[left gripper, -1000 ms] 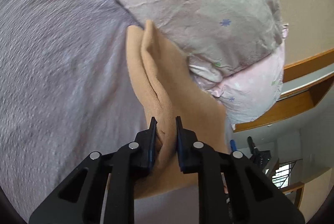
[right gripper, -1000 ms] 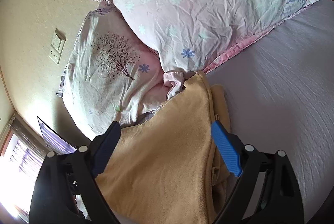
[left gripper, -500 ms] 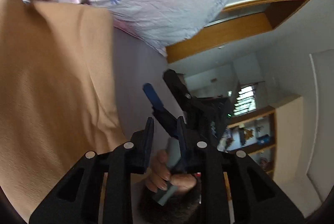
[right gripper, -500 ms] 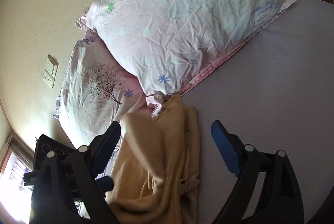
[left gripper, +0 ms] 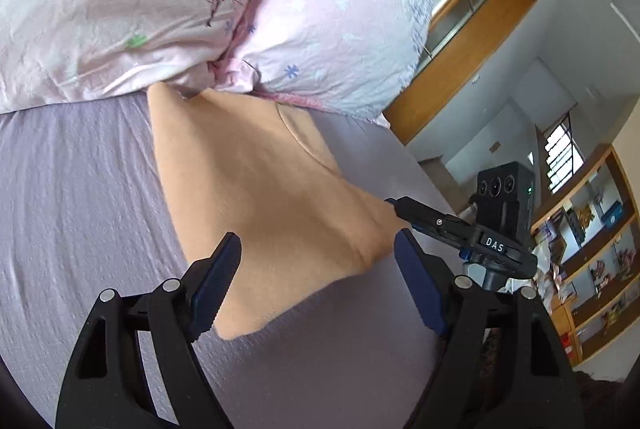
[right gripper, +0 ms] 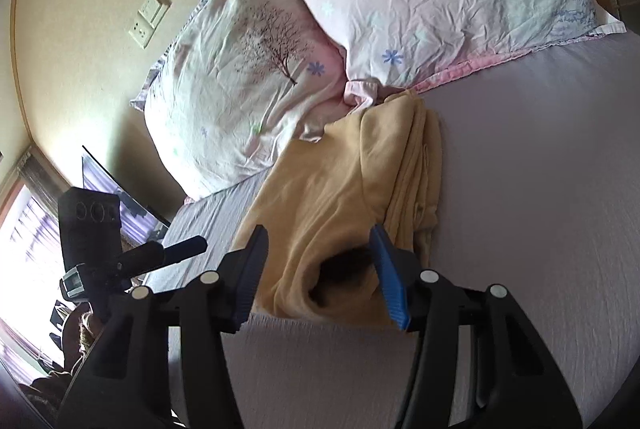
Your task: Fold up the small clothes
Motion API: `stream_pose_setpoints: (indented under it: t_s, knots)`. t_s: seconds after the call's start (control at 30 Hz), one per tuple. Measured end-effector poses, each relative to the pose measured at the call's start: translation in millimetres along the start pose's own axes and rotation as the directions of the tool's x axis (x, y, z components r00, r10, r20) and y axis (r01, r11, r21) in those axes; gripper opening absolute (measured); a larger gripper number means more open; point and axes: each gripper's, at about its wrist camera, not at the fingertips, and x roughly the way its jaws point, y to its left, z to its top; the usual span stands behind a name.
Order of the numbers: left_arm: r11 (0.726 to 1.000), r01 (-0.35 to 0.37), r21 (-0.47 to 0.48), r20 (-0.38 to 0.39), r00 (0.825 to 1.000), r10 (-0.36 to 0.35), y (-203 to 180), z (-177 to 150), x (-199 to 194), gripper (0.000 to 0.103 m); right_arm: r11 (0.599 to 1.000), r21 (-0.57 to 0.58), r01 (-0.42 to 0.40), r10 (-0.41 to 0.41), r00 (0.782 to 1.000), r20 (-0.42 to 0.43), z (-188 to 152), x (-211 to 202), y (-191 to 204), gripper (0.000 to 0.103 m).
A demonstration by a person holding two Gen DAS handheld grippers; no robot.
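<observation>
A tan garment (left gripper: 264,189) lies folded on the lilac bed sheet (left gripper: 80,197), its far end against the pillows. My left gripper (left gripper: 316,265) is open and empty, just above the garment's near corner. In the right wrist view the same garment (right gripper: 332,197) lies bunched with a dark opening at its near end. My right gripper (right gripper: 320,257) is open and empty, its fingers either side of that near end. The right gripper also shows in the left wrist view (left gripper: 460,229), at the garment's right edge.
Two floral pink-and-white pillows (left gripper: 200,9) lie at the head of the bed (right gripper: 420,1). A wooden headboard (left gripper: 460,69) and shelves (left gripper: 592,249) stand to the right. A wall socket (right gripper: 148,17) is on the cream wall. The left gripper's body (right gripper: 104,245) is at the left.
My left gripper has let go of the tan garment and opened, and it has swung back over the bed. The garment now lies flat on the sheet. My right gripper has come closer to its near end.
</observation>
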Motion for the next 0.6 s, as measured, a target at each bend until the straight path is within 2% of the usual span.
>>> stream_pose_setpoints:
  t_s: [0.03,0.07,0.1,0.13,0.23,0.33,0.4,0.43,0.47,0.53,0.6]
  knots:
    - [1.000,0.002,0.001,-0.014,1.000,-0.002,-1,-2,7,0.079,1.000,-0.013,0.017,-0.017,1.000,-0.016,-3,4,3,0.047]
    - [1.000,0.001,0.000,-0.037,0.999,-0.001,-2,-3,16,0.079,0.999,-0.035,0.042,-0.043,0.999,-0.033,-5,9,6,0.029]
    - [1.000,-0.009,0.003,-0.058,0.998,0.009,-1,-6,22,0.079,0.994,-0.057,0.089,-0.092,0.995,-0.048,-8,15,7,0.006]
    - [0.999,-0.033,0.005,-0.078,0.996,0.033,-2,-8,30,0.079,0.991,-0.052,0.126,-0.129,0.990,-0.053,-9,18,5,0.005]
    - [0.998,-0.056,0.019,-0.136,0.989,0.058,-3,-17,44,0.079,0.985,0.012,0.173,-0.173,0.985,-0.021,-11,9,-13,0.005]
    - [0.995,-0.080,0.053,-0.154,0.984,0.087,-7,-21,44,0.079,0.981,0.054,0.187,-0.181,0.979,-0.092,-16,15,-25,0.008]
    - [0.998,-0.061,0.033,-0.117,0.991,0.064,-5,-13,31,0.079,0.984,0.070,0.162,-0.155,0.983,-0.097,-15,10,-22,0.021]
    - [0.999,-0.050,0.012,-0.085,0.995,0.051,-1,-12,22,0.079,0.987,0.092,0.131,-0.125,0.989,-0.075,-9,3,-22,0.042]
    - [0.999,-0.049,-0.013,-0.052,0.998,0.048,5,-9,16,0.079,0.988,0.112,0.103,-0.100,0.995,-0.026,0,-6,-23,0.057]
    - [0.995,-0.068,-0.071,-0.005,0.998,0.068,20,-2,5,0.079,0.988,0.110,0.112,-0.117,0.992,0.039,21,-13,-22,0.056]
    - [0.989,-0.076,-0.126,0.005,0.997,0.078,35,1,2,0.079,0.984,0.106,0.143,-0.148,0.988,0.035,47,1,-24,0.046]
